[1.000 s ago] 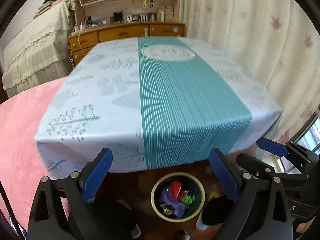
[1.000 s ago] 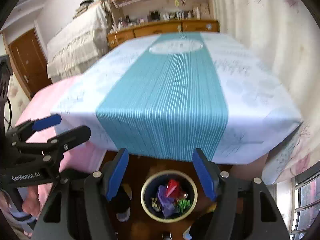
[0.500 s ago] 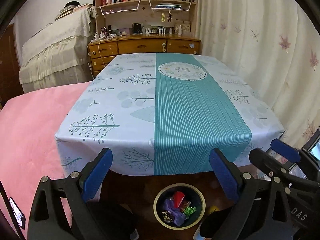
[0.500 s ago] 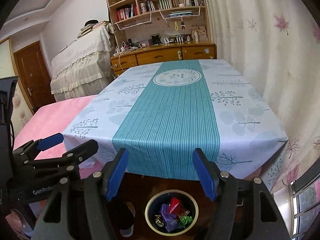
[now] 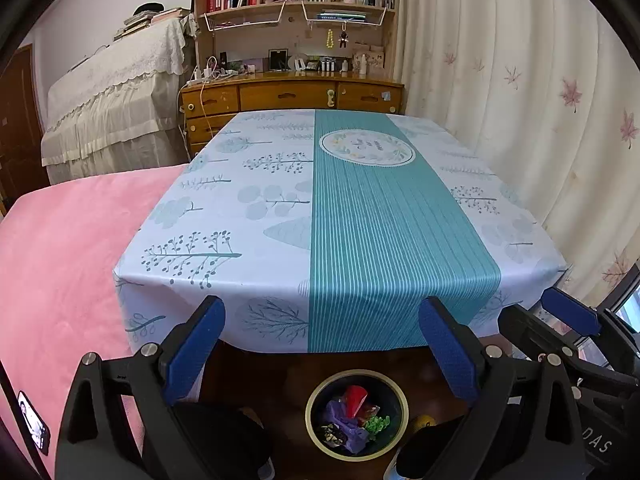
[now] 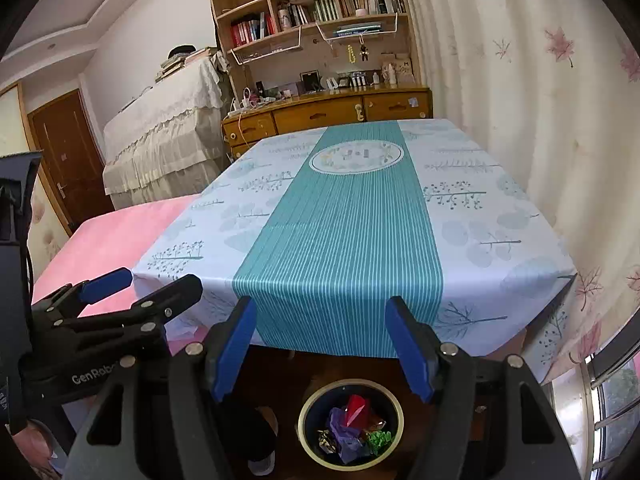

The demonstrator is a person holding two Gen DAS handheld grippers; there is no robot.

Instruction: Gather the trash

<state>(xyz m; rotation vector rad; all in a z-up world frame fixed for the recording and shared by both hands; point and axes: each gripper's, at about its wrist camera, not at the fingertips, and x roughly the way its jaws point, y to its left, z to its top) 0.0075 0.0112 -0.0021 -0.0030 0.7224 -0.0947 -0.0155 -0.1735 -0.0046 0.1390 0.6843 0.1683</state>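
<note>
A round dark bin with a pale rim (image 5: pixel 357 416) stands on the floor below the table's near edge and holds several crumpled wrappers, red, purple and green. It also shows in the right wrist view (image 6: pixel 350 424). My left gripper (image 5: pixel 320 344) is open and empty, held above the bin in front of the table. My right gripper (image 6: pixel 322 346) is open and empty, also above the bin. The table (image 5: pixel 352 216) wears a white and teal cloth with nothing on it.
A pink bed (image 5: pixel 60 248) lies left of the table. A curtain (image 5: pixel 540 120) hangs along the right side. A wooden dresser and bookshelf (image 5: pixel 292 96) stand at the far end. A covered piano (image 6: pixel 160 140) stands at the back left.
Both grippers have risen and tilted up, so more of the table top and far wall shows. The bin has slid lower in both views. Both jaws stay open.
</note>
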